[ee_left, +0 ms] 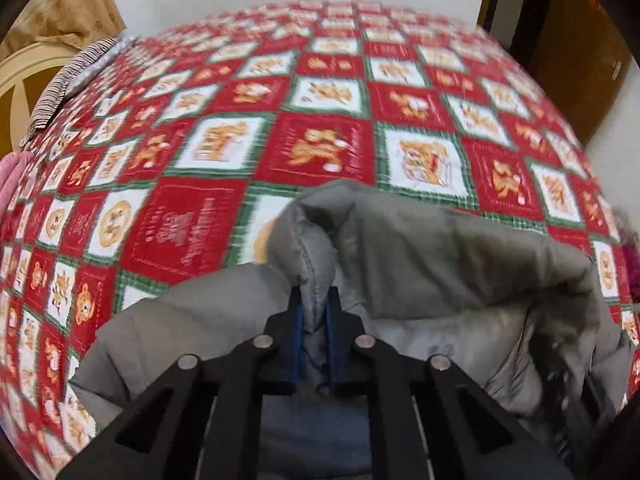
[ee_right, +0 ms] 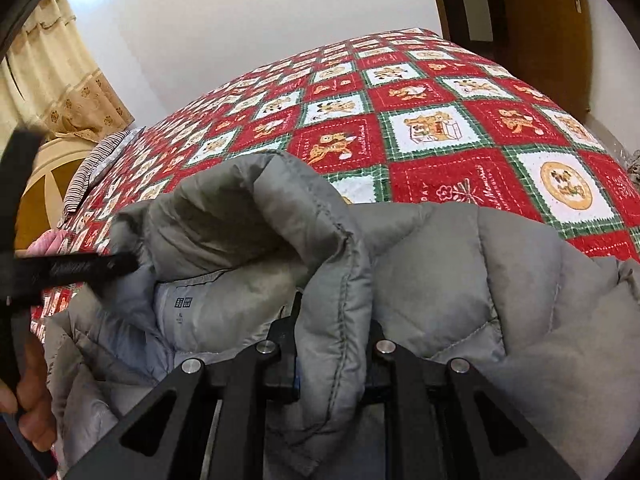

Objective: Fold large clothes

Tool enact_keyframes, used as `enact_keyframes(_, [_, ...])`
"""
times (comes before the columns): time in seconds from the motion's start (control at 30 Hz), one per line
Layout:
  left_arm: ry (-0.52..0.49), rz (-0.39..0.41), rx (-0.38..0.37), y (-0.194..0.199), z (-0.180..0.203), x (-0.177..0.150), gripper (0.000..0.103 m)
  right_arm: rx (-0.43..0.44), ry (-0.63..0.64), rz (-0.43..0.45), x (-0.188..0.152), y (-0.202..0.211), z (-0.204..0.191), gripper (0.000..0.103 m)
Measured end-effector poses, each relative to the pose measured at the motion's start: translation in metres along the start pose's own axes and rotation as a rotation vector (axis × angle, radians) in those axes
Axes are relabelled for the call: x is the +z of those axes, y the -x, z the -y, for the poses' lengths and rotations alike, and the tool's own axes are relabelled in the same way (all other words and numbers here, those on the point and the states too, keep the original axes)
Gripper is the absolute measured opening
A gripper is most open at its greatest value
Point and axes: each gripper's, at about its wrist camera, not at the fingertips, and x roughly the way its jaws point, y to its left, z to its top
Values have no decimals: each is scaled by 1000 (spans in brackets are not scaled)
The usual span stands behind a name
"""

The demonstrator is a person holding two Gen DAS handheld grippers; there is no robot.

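Both claws had hold of the grey quilted down jacket (ee_left: 420,256) over the bed's red-and-white checked bear-print quilt (ee_left: 320,92). The left claw (ee_left: 314,304) pinched a stitched collar edge between its blue-lined fingers (ee_left: 297,320). The right claw (ee_right: 332,320) was clamped on the jacket's front edge, fabric draping over it. A striped cloth (ee_right: 86,172) lay at the bed's far-left edge.

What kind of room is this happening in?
Most likely a home bedroom. A bed under a red, white and green checked quilt fills the view, beige curtains hang at the left, and a wooden door stands at the right. Both grippers hold a grey padded jacket over the bed.
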Motion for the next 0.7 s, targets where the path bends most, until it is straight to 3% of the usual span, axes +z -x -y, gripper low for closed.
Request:
enact_keyframes(0.1, [38,79,-44,16,-25,-15,9,23,-38,-6,2,2,6,13])
enact_keyframes(0.3, [33,155,-69,45,-47,-54,7,90,-210,-16,-1,36,34,13])
enact_keyframes(0.4, [97,161,-35,34,-67,-74,9,24,-174,-30,-14,38,40,11])
enact_keyframes(0.47, [171,112,-73,8,-82,-86,14,41,-182,-30,-25,33,46,11])
enact_keyframes(0.53, [212,178,-116,1,-86,-98,14,59,-203,-22,-27,35,49,12])
enact_keyframes(0.57, [208,190,-102,1,-83,-99,14,67,-205,-26,-27,35,50,12])
enact_keyframes(0.63, [183,196,-64,2,-75,-96,14,53,-167,-54,-28,40,47,17])
enact_keyframes(0.7, [185,206,-72,2,-75,-96,15,16,-116,-59,-32,60,40,38])
